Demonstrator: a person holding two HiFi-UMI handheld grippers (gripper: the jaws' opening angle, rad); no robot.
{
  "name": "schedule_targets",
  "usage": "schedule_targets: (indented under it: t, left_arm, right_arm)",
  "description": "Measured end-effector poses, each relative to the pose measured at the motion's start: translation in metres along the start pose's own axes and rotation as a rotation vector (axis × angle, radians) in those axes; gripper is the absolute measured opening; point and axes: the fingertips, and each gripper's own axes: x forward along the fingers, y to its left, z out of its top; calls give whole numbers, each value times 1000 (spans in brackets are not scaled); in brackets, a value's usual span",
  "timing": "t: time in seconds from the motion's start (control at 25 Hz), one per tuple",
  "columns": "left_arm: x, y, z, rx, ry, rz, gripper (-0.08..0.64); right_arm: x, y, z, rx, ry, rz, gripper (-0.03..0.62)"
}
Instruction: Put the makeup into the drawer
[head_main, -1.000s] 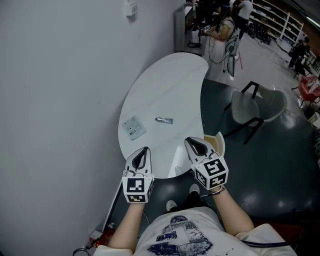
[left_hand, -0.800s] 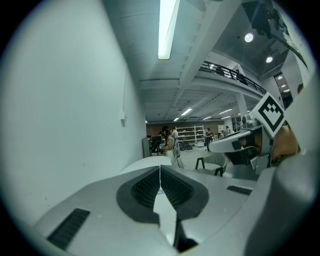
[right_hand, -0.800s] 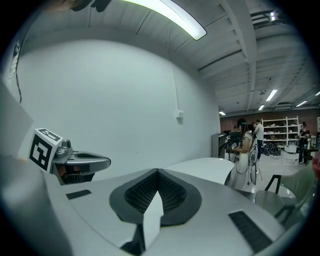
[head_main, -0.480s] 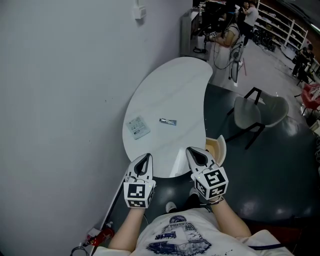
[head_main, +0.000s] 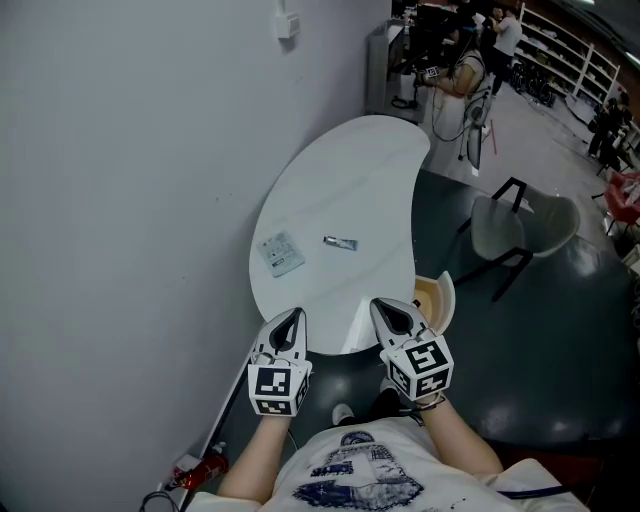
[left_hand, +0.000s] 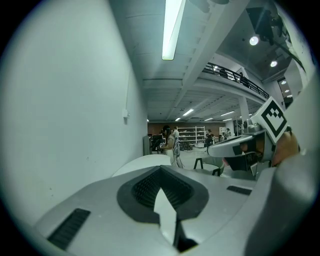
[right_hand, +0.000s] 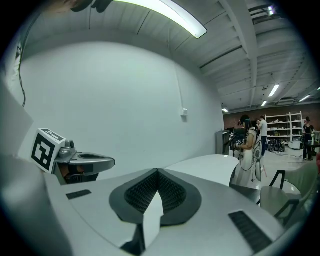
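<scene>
Makeup (head_main: 340, 242) lies on the table (head_main: 345, 170) (outside the drawer (head_main: 431, 297)); left gripper (head_main: 291, 318), right gripper (head_main: 388, 307) clenched empty.

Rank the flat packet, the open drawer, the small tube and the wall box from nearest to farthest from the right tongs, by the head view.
1. Open drawer, just right of the right tongs.
2. Small tube, ahead on the white table.
3. Flat packet, farther left, on the wall side.
4. Wall box, high up, beyond the table's far end.

Bright overhead strip light, fisheye-warped edges, perhaps soft.
</scene>
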Motion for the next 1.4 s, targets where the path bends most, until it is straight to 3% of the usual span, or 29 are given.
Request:
schedule_targets:
  t: [0.52,1.0,1.4]
  left_arm:
    - [1,6,-8,-27,17,8,38]
    - [-4,17,-15,33,39,32,39]
    - [-2,43,-32,-28,75,93,40]
  right_arm:
    - [5,5,-7,5,26,22,20]
    - [13,15,-9,10,40,37,20]
    - [41,25,-12,2,69,95,21]
